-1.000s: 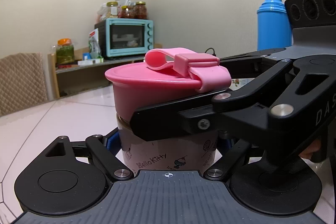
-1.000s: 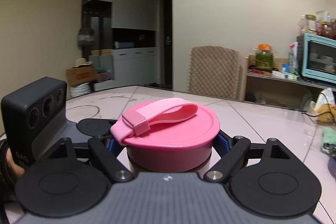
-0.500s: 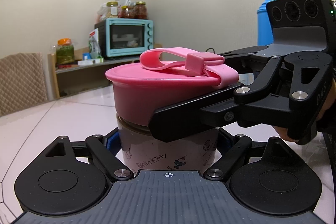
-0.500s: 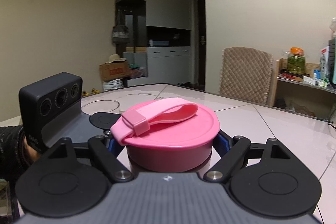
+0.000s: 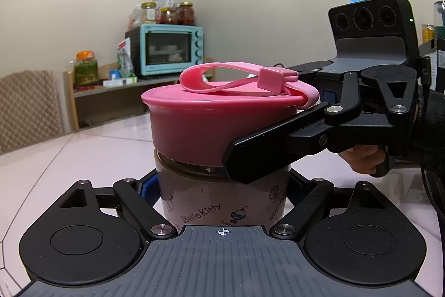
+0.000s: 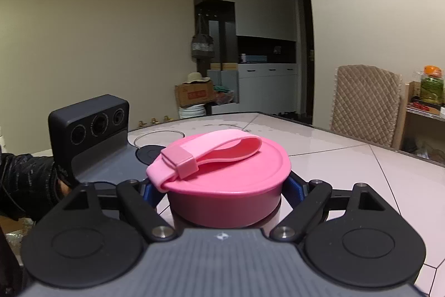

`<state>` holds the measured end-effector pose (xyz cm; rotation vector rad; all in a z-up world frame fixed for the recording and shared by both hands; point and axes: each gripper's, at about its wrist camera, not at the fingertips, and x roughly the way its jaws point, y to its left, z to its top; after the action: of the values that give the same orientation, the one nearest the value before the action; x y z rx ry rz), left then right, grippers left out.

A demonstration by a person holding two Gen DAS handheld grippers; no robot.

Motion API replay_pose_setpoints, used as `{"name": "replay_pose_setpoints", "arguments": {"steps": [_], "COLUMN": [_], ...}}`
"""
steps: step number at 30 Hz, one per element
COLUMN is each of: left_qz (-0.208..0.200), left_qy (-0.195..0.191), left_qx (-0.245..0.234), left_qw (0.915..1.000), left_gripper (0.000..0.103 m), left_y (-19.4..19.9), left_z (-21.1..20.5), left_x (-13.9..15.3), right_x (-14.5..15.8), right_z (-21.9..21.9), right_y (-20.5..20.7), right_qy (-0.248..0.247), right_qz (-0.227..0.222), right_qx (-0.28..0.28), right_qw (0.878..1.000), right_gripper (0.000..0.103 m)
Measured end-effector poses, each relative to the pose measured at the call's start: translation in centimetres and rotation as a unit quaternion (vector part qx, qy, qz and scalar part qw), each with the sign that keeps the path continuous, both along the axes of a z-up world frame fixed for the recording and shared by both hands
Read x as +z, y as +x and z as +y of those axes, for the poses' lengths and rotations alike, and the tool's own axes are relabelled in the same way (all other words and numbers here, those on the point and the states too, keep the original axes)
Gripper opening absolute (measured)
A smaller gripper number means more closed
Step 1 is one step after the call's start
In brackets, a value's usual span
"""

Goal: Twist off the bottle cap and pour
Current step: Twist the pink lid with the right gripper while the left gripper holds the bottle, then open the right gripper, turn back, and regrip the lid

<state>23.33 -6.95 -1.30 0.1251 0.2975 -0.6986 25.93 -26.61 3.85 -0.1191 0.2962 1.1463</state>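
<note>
Two hand-held claws work one container on a glossy white tiled table (image 5: 83,146). The left gripper (image 5: 222,188) is clamped on the body of a squat translucent bottle printed with cartoon figures (image 5: 222,199), which stands upright between its fingers, directly ahead of its camera. The right gripper (image 6: 225,188) is clenched on the wide round pink plastic cap (image 6: 230,180) that tops the bottle; one black finger (image 5: 267,152) of it crosses the cap's lower right side in the left wrist view, with the person's hand (image 5: 361,157) behind it on the grip.

Compared with a second ago, the right gripper has swung around the bottle: its body now sits farther to the right and farther back in the left view, and the cap has turned with it, so the pink silicone carrying loop (image 5: 236,80) now shows its open end toward the left (its buckle rides nearer the middle). The room behind the cap in the right wrist view has slid from the teal toaster oven (image 5: 167,49) to the grey cabinets (image 6: 261,24). The bottle and the left gripper have kept their place. A quilted beige chair back (image 6: 367,102) stands beyond the table.
</note>
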Motion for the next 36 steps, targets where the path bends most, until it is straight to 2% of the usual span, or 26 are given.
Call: {"name": "replay_pose_setpoints", "arguments": {"steps": [12, 18, 25, 28, 36], "left_qz": [0.001, 0.001, 0.0, 0.0, 0.0], "left_qy": [0.0, 0.0, 0.0, 0.0, 0.0], "left_qx": [0.0, 0.0, -0.001, -0.001, -0.001], "left_qw": [1.0, 1.0, 1.0, 1.0, 1.0], "left_gripper": [0.09, 0.09, 0.09, 0.09, 0.09], "left_y": [0.0, 0.0, 0.0, 0.0, 0.0], "left_z": [0.0, 0.0, 0.0, 0.0, 0.1], "left_x": [0.0, 0.0, -0.1, -0.1, -0.2], "right_x": [0.0, 0.4, 0.5, 0.5, 0.2], "right_z": [0.5, 0.0, 0.4, 1.3, 2.9], "right_y": [-0.7, -1.9, -4.5, -5.5, -6.9], "right_qy": [-0.002, 0.005, -0.011, -0.02, 0.003], "right_qz": [-0.013, -0.019, -0.028, -0.027, -0.011], "right_qx": [-0.018, -0.042, -0.111, -0.166, -0.243], "right_qw": [1.0, 0.999, 0.993, 0.986, 0.97], "right_gripper": [0.085, 0.097, 0.099, 0.099, 0.099]}}
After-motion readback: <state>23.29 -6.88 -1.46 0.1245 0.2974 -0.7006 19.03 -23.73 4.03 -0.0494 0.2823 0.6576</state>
